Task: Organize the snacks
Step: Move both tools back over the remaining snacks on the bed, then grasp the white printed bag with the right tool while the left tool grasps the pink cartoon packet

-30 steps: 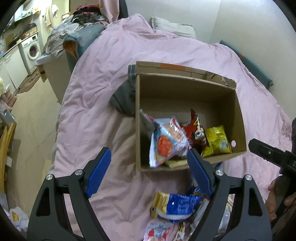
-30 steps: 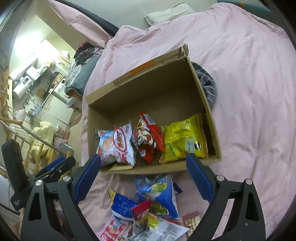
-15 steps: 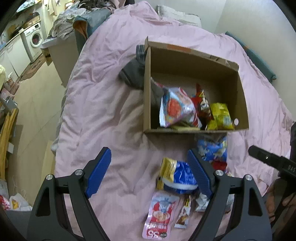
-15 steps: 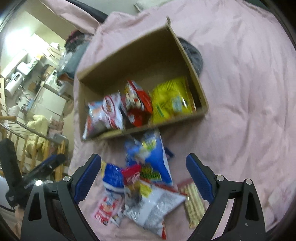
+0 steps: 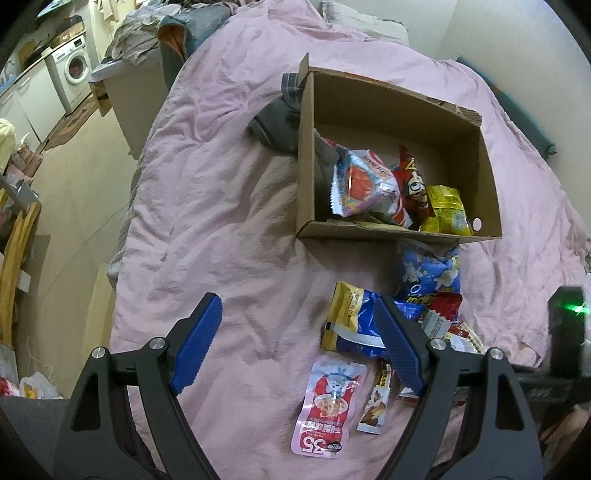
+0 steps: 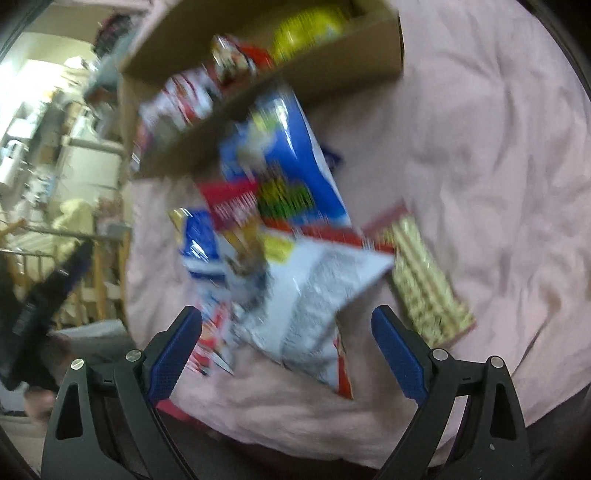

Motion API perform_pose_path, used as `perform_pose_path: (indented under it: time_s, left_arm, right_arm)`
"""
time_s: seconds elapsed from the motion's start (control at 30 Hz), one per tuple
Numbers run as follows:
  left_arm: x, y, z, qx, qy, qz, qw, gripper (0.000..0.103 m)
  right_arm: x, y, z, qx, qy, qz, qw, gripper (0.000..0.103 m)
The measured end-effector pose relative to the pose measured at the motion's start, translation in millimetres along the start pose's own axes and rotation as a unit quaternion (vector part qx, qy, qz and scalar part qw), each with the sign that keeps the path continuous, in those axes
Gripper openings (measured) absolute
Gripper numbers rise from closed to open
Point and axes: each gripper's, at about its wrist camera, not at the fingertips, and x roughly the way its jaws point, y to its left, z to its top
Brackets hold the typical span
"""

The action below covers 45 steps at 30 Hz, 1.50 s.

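A cardboard box [image 5: 491,177] lies on a pink duvet and holds several snack bags: a white-red one [image 5: 360,182], a red one [image 5: 413,184] and a yellow one [image 5: 448,216]. Loose snacks lie in front of it: a big blue bag [image 5: 430,275], a blue-gold bag [image 5: 351,314], a pink pouch [image 5: 327,406]. My left gripper [image 5: 297,345] is open and empty above the duvet, left of the pile. My right gripper [image 6: 286,352] is open and empty, low over a grey-white bag [image 6: 314,291] in the blurred pile; a cracker pack [image 6: 424,284] lies to its right.
A dark grey garment [image 5: 280,122] lies against the box's left side. The bed edge and floor [image 5: 66,192] are to the left, with a washing machine [image 5: 72,77] and a pile of clothes [image 5: 162,26] beyond. A wall is to the right.
Both grippers have pulled back from the box toward the loose pile. The right gripper has dropped low over the pile and its view is now blurred. Both stay open.
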Motion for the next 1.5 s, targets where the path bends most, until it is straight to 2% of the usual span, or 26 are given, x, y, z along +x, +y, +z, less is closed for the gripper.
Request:
perform_pose_path:
  time_s: [0.03,0.17,0.27,0.4,0.53,0.63,0.73,0.83,0.93,1.0,1.07,1.17,1.3,1.4,1.5]
  left_arm:
    - [1.5,0.8,-0.5,-0.001,0.004,0.001,1.0000,0.082]
    - [10.4,6.1,-2.7,-0.014,0.027,-0.002,0.9995,0.082]
    - [14.7,7.7,-5.2,-0.017,0.039,-0.002,0.9991,0.082]
    - [20.1,9.9,-11.1,-0.013,0.055,0.004,0.9984,0.082]
    - [32.5,7.5,-21.9,-0.004,0.090,0.001,0.9959,0.082]
    - [39.7,1.1,-29.6,0.014,0.108,0.000,0.9941,0.082]
    - [48.9,-5.9,-36.2,0.028,0.132,-0.003,0.9908,0.081]
    - [60.5,-18.6,-46.0,0.055,0.162,-0.005,0.9853,0.079]
    - [70.4,-32.2,-55.1,0.082,0.180,-0.003,0.9803,0.074]
    - [74.0,-38.7,-58.8,0.090,0.184,-0.007,0.9787,0.065]
    - [77.9,-47.0,-61.7,0.102,0.186,-0.011,0.9771,0.062]
    - [86.5,-58.0,-66.1,0.117,0.197,-0.011,0.9733,0.062]
    - [104.9,-67.4,-72.4,0.133,0.221,0.013,0.9661,0.063]
    - [111.4,-78.2,-77.1,0.147,0.229,0.021,0.9620,0.071]
    - [114.5,-84.5,-79.3,0.153,0.232,0.022,0.9604,0.074]
  right_arm:
    - [5.0,-0.3,-0.2,0.002,0.007,-0.002,1.000,0.094]
    - [17.6,3.9,4.9,-0.009,0.015,-0.019,1.000,0.080]
    - [21.2,2.2,5.8,-0.013,0.021,-0.025,0.999,0.059]
    - [13.5,1.1,1.0,-0.024,0.014,-0.025,0.999,0.046]
    - [-5.9,-6.0,-2.9,-0.032,-0.009,-0.022,0.999,0.043]
    - [-29.3,-8.2,-5.2,-0.042,-0.059,-0.016,0.997,0.042]
    - [-56.4,-10.7,-5.3,-0.043,-0.126,0.000,0.991,0.042]
    - [-69.3,-12.5,-4.8,-0.039,-0.156,0.017,0.987,0.042]
    - [-69.8,-15.6,-3.6,-0.030,-0.154,0.030,0.987,0.042]
    - [-68.6,-15.8,-2.3,-0.027,-0.151,0.036,0.987,0.042]
    - [-71.5,-14.8,1.0,-0.029,-0.153,0.039,0.987,0.042]
    - [-71.1,-9.6,-1.0,-0.028,-0.156,0.044,0.986,0.042]
    - [-74.2,-12.1,-2.8,-0.024,-0.155,0.053,0.986,0.042]
    - [-74.2,-12.9,-3.5,-0.023,-0.154,0.054,0.986,0.042]
    - [-73.8,-12.4,-3.6,-0.023,-0.152,0.056,0.986,0.042]
